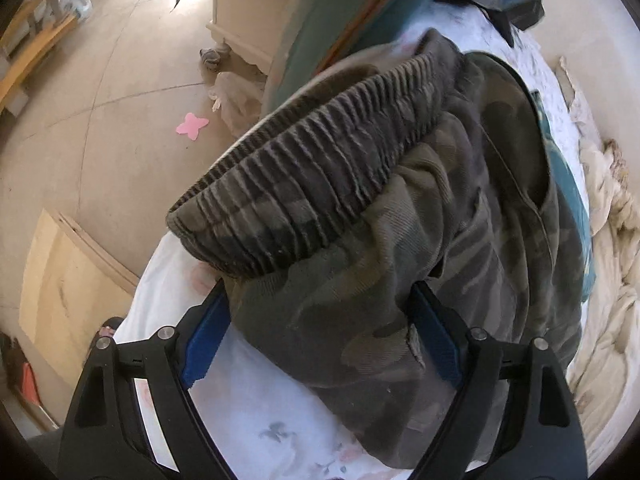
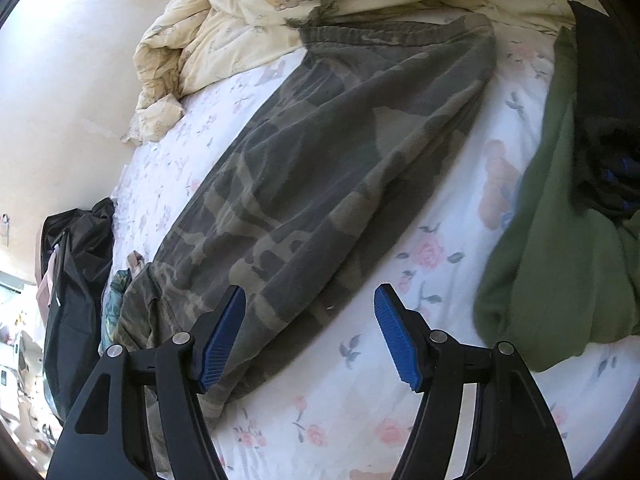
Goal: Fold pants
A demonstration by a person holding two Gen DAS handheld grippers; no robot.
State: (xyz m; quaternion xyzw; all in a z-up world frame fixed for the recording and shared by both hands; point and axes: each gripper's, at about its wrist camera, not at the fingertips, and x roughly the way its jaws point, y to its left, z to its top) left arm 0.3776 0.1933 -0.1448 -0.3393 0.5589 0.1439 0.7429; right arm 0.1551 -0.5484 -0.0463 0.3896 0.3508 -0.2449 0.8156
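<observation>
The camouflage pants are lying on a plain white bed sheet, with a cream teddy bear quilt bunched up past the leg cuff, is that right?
Not quite. The bed sheet is not plain: the right wrist view shows pink roses and grey leaves printed on it. The rest holds: the camouflage pants lie on it, and the cream teddy bear quilt is bunched past the leg cuff.

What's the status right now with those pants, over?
Left gripper open, straddling camouflage pants. Right gripper open above them. Green garment alongside.

1. left gripper [image 1: 320,304] points steeply down, jaws spread wide (blue pads either side of bunched fabric, no obvious squeeze).
2. right gripper [image 2: 310,306] tilts down too, jaws apart, nothing gripped.
</observation>
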